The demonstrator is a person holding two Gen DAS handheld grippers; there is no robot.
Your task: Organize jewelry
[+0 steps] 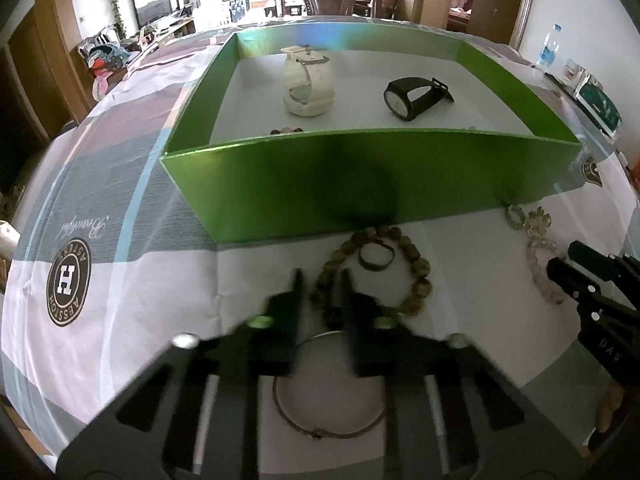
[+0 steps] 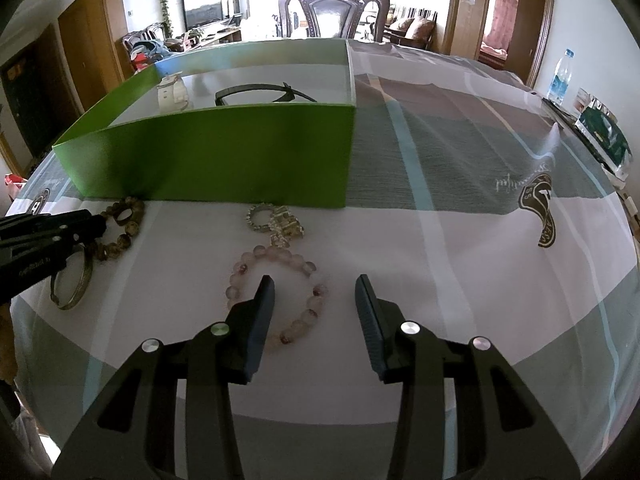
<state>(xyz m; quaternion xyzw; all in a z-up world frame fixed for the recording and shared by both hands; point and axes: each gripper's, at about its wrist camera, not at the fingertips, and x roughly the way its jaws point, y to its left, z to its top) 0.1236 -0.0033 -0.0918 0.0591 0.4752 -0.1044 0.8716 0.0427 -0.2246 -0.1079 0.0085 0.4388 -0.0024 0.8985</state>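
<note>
— Honestly, the left gripper (image 1: 320,280) is worrying me most. Its jaws are sitting narrowly apart, straddling one side of the brown bead bracelet (image 1: 416,280), and I cannot tell whether the pads are actually touching the beads; the fingers are blurring in the left wrist view.

— So what is likely going wrong?

— If it is closing on a single bead, I am guessing the round bead is squirting out sideways. Also, a small dark ring (image 1: 375,258) is lying inside that bracelet's loop, and a thin metal bangle (image 1: 326,432) is lying just under the gripper body, so a lift could be dragging either one along.

— And the right gripper (image 2: 316,292)?

— Its jaws are standing wide apart, holding nothing, hovering over the pink bead bracelet (image 2: 280,260), with the left finger covering part of the loop. The gold brooch (image 2: 286,226) and sparkly ring (image 2: 258,218) are lying just beside that bracelet, so a sloppy grab is risking a tangle.

— What is the green box (image 1: 360,176) holding?

— A white watch (image 1: 306,84) and a black watch (image 1: 416,96) are sitting well apart on its pale floor. Some small beads (image 1: 286,131) are peeking over the near wall. Everything else is lying on the tablecloth (image 2: 440,260) in front of it.
</note>
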